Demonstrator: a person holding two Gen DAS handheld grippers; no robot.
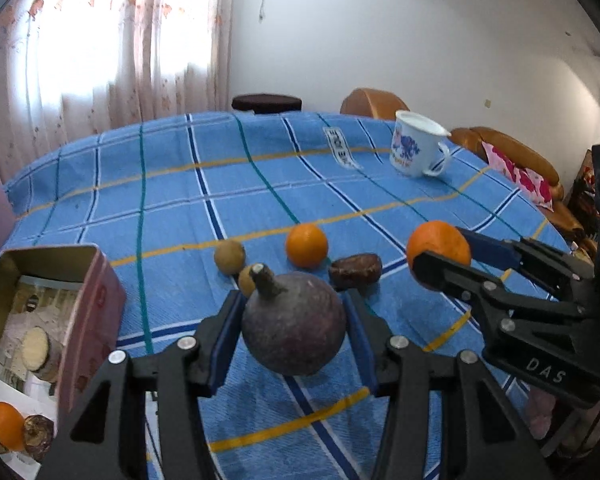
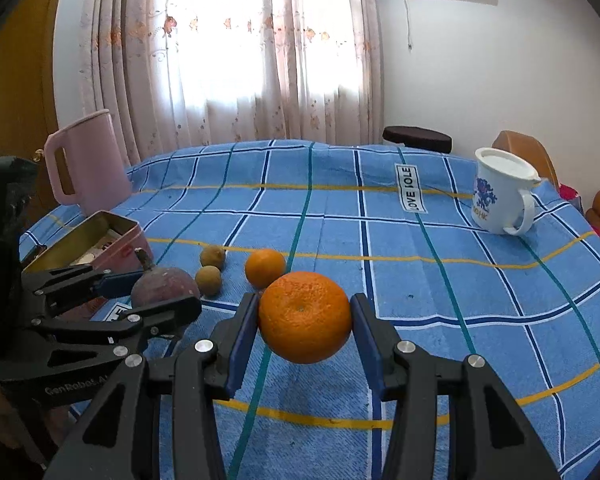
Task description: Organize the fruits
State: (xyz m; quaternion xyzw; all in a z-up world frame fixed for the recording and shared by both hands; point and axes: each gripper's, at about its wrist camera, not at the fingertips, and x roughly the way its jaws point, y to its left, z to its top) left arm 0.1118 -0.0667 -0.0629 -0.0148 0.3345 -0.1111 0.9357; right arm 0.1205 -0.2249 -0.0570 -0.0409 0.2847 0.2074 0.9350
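Observation:
My left gripper [image 1: 292, 304] is shut on a round dark purple fruit [image 1: 296, 328] with a woody stem, its blue pads pressed on both sides. Right of it, my right gripper [image 1: 440, 248] is shut on a large orange [image 1: 436, 240]. In the right wrist view that orange [image 2: 304, 316] sits between the right gripper's [image 2: 304, 308] pads, a shadow on the cloth below it. The left gripper [image 2: 164, 288] and purple fruit [image 2: 162, 282] are at the left. On the cloth lie a smaller orange [image 1: 306, 245], two small brown round fruits [image 1: 229, 256] and a dark brown fruit [image 1: 355, 271].
An open pink tin [image 1: 96, 304] stands at the left with an orange [image 1: 6, 426] and a brown fruit at its near end. A white flowered mug [image 1: 416, 148] stands far right, a pink jug [image 2: 86, 160] far left. The blue checked tablecloth [image 2: 420, 280] drops off at the edges.

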